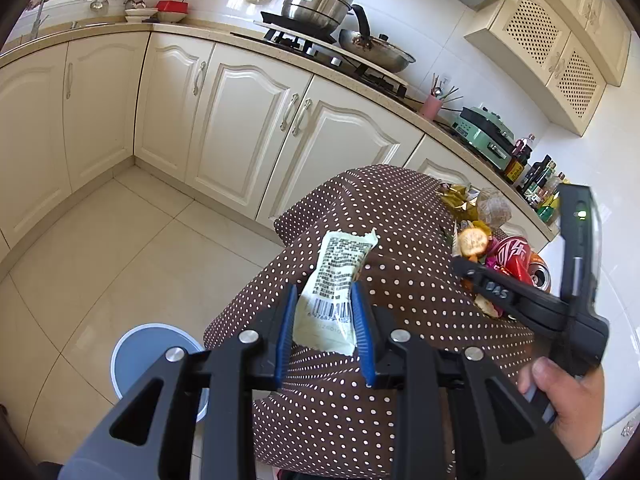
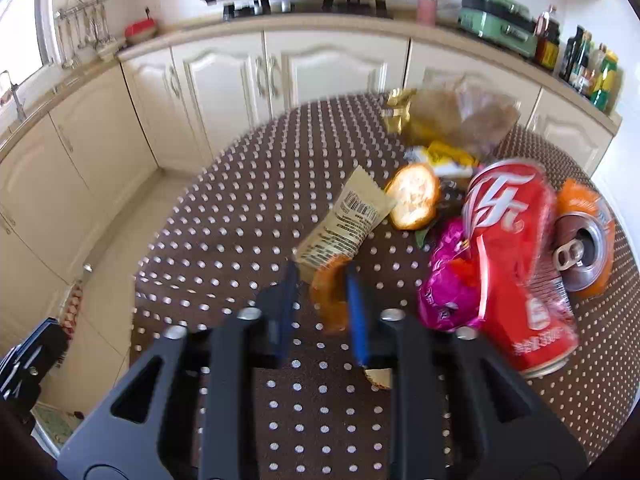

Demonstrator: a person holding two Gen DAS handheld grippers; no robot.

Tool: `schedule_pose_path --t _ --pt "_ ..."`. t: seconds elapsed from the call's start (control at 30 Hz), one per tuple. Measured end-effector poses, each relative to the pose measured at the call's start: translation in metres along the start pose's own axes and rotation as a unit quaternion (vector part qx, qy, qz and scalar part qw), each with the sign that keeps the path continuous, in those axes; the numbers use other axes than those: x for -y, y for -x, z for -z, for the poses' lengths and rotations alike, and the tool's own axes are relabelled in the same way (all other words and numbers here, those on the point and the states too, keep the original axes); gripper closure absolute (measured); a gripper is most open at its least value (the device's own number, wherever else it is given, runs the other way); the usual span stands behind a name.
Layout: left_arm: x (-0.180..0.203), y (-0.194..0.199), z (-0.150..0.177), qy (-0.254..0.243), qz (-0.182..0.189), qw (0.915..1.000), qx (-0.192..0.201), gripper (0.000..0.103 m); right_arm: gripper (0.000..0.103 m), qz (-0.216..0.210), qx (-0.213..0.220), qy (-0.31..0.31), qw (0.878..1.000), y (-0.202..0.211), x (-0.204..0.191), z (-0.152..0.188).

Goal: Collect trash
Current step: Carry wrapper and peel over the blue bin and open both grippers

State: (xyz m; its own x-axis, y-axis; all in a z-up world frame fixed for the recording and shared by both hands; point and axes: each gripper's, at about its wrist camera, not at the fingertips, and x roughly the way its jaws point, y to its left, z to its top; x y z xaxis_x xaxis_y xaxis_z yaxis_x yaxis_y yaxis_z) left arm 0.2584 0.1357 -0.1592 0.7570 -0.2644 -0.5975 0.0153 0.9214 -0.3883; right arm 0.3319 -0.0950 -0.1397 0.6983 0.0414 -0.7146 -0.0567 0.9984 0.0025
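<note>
In the left wrist view, our left gripper is pinching a pale snack wrapper between its blue pads, lifted clear above the dotted tablecloth. It is a flat, crinkled sachet with a barcode and a torn top edge. A blue bin stands on the floor below and to the left, so we judge this piece is on its way there. The right gripper reaches into the heap at the far side of the table.

In the right wrist view, which is blurred, our right gripper stands spread around an orange scrap, not yet pressed on it as far as we can tell. Much is left on the cloth: another pale wrapper, a round cracker, a crushed red can, an orange can, a magenta wrapper and gold foil; we judge the job is at an early stage
</note>
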Motion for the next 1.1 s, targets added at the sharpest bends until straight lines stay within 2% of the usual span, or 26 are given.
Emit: schedule_pose_path --t 0.27,0.4,0.6,0.7,0.83,1.0,1.1 --pt "-0.004 0.006 0.000 0.005 -0.003 1.0000 0.004 0.076 0.093 -0.038 0.028 0.005 0.999 0.024 -0.009 0.012" --pt "-0.012 0.012 0.000 0.016 -0.011 0.9998 0.011 0.076 0.093 -0.112 0.037 0.023 0.993 0.041 -0.038 0.018" --pt "-0.051 0.024 -0.001 0.047 -0.051 0.9974 0.017 0.076 0.093 -0.217 0.037 0.076 0.973 0.049 -0.113 0.027" --pt "-0.072 0.028 0.001 0.061 -0.077 0.9950 0.016 0.076 0.093 -0.250 0.019 0.100 0.963 0.034 -0.153 0.035" --pt "-0.113 0.025 0.008 0.089 -0.128 0.9877 -0.002 0.076 0.093 -0.265 -0.013 0.109 0.958 -0.005 -0.189 0.049" --pt "-0.162 0.005 0.020 0.126 -0.174 0.9761 -0.035 0.076 0.093 -0.264 -0.055 0.117 0.956 -0.054 -0.211 0.062" --pt "-0.181 -0.012 0.029 0.139 -0.176 0.9722 -0.068 0.074 0.093 -0.261 -0.078 0.118 0.955 -0.080 -0.219 0.066"
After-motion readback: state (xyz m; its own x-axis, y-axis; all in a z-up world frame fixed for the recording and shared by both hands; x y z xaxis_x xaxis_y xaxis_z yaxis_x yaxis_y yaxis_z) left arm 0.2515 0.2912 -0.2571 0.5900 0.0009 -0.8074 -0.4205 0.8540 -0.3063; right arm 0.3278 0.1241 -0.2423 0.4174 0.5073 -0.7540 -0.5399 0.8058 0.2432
